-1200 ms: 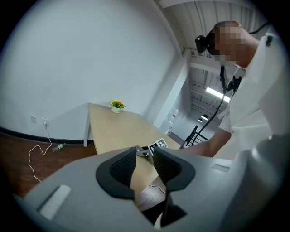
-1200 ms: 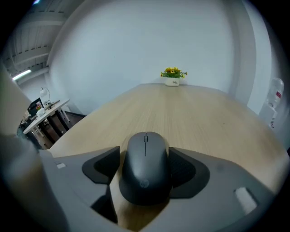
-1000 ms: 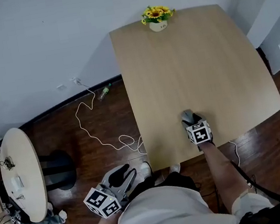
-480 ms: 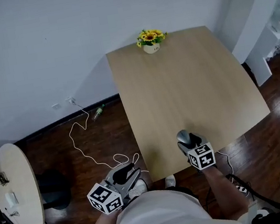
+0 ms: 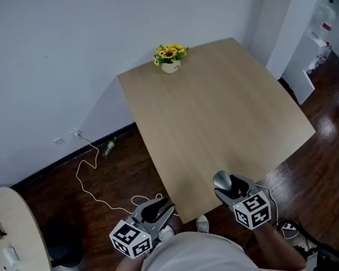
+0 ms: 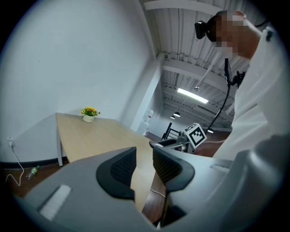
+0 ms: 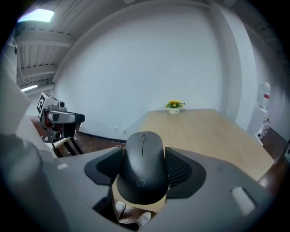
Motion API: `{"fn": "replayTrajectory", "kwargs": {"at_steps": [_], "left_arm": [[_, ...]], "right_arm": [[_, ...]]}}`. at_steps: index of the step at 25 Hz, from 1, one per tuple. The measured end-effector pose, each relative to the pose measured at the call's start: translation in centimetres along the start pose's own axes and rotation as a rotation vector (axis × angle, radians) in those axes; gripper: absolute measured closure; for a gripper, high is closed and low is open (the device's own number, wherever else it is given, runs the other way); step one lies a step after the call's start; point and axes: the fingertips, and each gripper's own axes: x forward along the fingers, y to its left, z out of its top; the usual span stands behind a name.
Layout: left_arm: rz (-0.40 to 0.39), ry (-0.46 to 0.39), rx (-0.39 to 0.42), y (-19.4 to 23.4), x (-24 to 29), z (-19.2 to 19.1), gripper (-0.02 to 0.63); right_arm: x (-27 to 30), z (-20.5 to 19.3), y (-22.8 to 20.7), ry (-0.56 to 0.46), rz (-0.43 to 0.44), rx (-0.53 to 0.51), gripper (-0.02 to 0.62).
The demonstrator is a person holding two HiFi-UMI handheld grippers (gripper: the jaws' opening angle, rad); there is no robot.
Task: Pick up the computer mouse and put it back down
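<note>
right hand-held gripper (image 7: 145, 174) clamps mouse (image 7: 144, 152) over wood table (image 5: 217, 111), left hand-held gripper (image 6: 144, 165) gapes empty.

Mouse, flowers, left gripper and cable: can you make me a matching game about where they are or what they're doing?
Things:
1. mouse
2. flowers
3. left gripper
4. cable

Places or states:
A. lying on the floor
B. jaws apart, nothing between them
C. at the far edge of the table
D. clamped in the right gripper

Pairs: 1-D, 2-C, 3-B, 4-A
</note>
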Motion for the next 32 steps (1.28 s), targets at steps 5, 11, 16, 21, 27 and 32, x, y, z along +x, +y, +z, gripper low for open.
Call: {"fn": "replayTrajectory", "kwargs": {"at_steps": [5,11,16,21,27,32], "left_arm": [[-0.028,0.003,0.014,-0.2,0.3,0.1,0.512],[-0.015,0.001,0.001,0.6,-0.4,0.1,0.512],[0.012,-0.005,-0.005,1.1,-1.0,-0.4,0.512],[0.063,-0.019,-0.027,1.4,-2.0,-0.6,0.512],[0.195,-0.024,-0.073,2.4,-4.9,-1.5,0.512],[0.317,-0.04,-0.121,3.1,-7.4,-2.2,0.512]], "right_arm": [[-2.0,0.4,0.4,-0.007,-0.018,0.0,0.302],[-2.2,0.5,0.1,-0.012,-0.04,0.013,0.301],[0.0,0.2,-1.6,-0.002,-0.051,0.031,0.301],[7.9,-1.4,-5.1,0.05,-0.057,0.053,0.301],[18.5,-6.6,-8.9,0.184,-0.078,0.05,0.301],[22.3,-9.7,-9.5,0.25,-0.085,-0.021,0.301]]}}
